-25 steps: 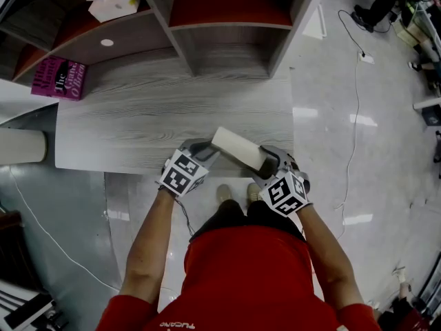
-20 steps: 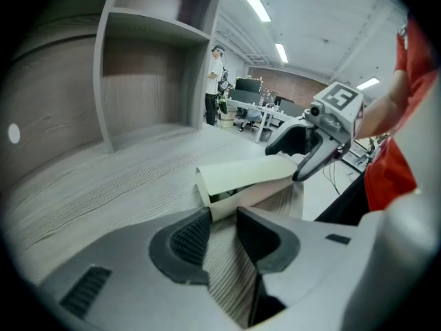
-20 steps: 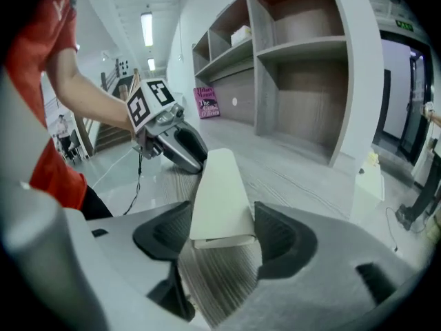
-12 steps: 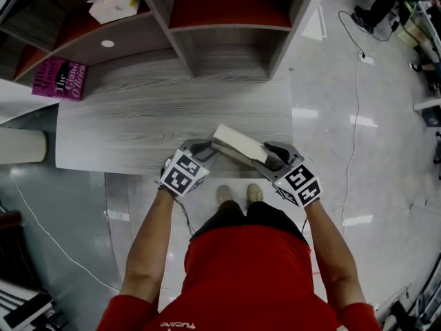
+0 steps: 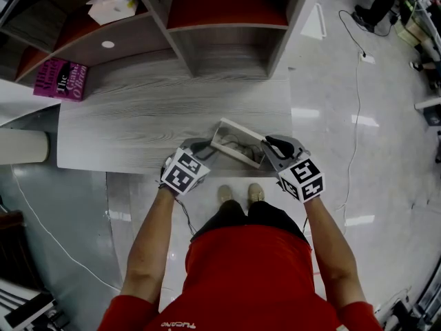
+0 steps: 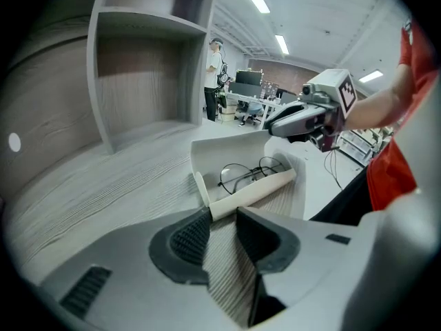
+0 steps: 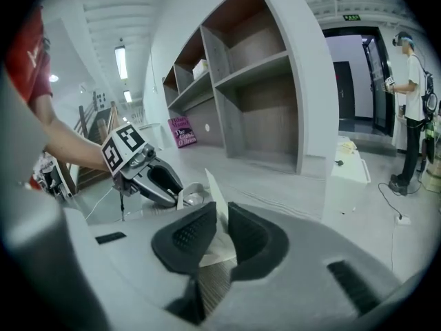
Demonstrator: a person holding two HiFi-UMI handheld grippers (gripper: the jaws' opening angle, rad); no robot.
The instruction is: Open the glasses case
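Observation:
A white glasses case (image 5: pixel 238 143) lies open near the grey table's front edge (image 5: pixel 138 165), with thin wire-rimmed glasses (image 6: pixel 251 174) inside. My left gripper (image 5: pixel 205 147) pinches the case's near left end, its pads set on the tray's corner (image 6: pixel 212 207). My right gripper (image 5: pixel 266 144) is at the case's right side. Its jaws are closing, and the thin raised lid (image 7: pixel 213 188) stands upright between the pads. In the left gripper view the right gripper (image 6: pixel 296 121) hovers just behind the lid. The right gripper view shows the left gripper (image 7: pixel 162 183) on the case's far end.
A grey shelf unit (image 5: pixel 227 47) stands on the back of the table. A pink book (image 5: pixel 60 78) lies at the far left, and a tissue box (image 5: pixel 114 2) sits on a shelf. A cable (image 5: pixel 355 102) runs over the floor at right. A person (image 7: pixel 413 109) stands by a doorway.
The case was shut a second ago and its lid now stands open, showing the glasses. The right gripper has rolled and shifted right and up with the lid. The left gripper stayed put.

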